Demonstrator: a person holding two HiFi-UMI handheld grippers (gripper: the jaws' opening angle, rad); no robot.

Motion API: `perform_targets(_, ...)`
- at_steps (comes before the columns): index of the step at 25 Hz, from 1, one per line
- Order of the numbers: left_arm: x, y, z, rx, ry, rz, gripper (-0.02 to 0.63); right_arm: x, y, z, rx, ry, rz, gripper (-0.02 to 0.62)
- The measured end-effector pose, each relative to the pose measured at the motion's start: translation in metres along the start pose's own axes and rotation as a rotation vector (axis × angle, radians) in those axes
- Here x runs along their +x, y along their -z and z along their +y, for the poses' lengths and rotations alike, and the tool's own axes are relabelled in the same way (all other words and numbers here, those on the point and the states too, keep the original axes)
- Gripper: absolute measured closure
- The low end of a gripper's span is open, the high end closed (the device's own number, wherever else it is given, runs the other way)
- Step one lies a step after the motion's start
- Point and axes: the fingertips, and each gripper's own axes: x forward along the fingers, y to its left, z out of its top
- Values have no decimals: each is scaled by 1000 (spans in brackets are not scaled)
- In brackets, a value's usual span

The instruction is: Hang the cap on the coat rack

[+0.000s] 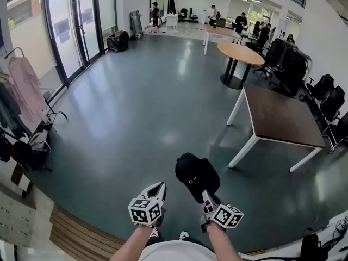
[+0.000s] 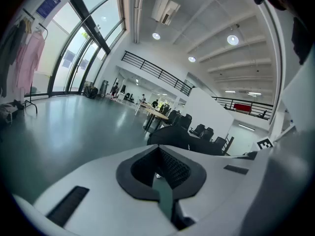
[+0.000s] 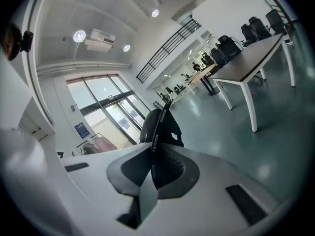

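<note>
A black cap (image 1: 197,174) hangs in the air over the grey floor, low in the head view. My right gripper (image 1: 207,196) is shut on the cap's strap, which is printed "FASHION" (image 3: 155,141) and runs between the jaws; the cap's crown (image 3: 161,127) hangs just beyond them. My left gripper (image 1: 157,189) is beside the cap on its left, shut with nothing in it (image 2: 160,167); the cap (image 2: 172,137) shows as a dark shape past its tips. The coat rack (image 1: 22,83), with a pink garment on it, stands far left by the windows.
A brown table with white legs (image 1: 280,118) is to the right, with a round wooden table (image 1: 240,53) and black office chairs (image 1: 326,94) behind it. Bags (image 1: 32,148) lie under the rack. Glass doors (image 1: 76,26) line the left wall. People stand at the far end.
</note>
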Motion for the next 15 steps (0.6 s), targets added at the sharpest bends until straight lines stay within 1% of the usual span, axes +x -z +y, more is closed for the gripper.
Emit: perform_targets(15, 1, -3, -6, 18, 11, -3, 603, 0, 3, -1, -7, 13, 7, 577)
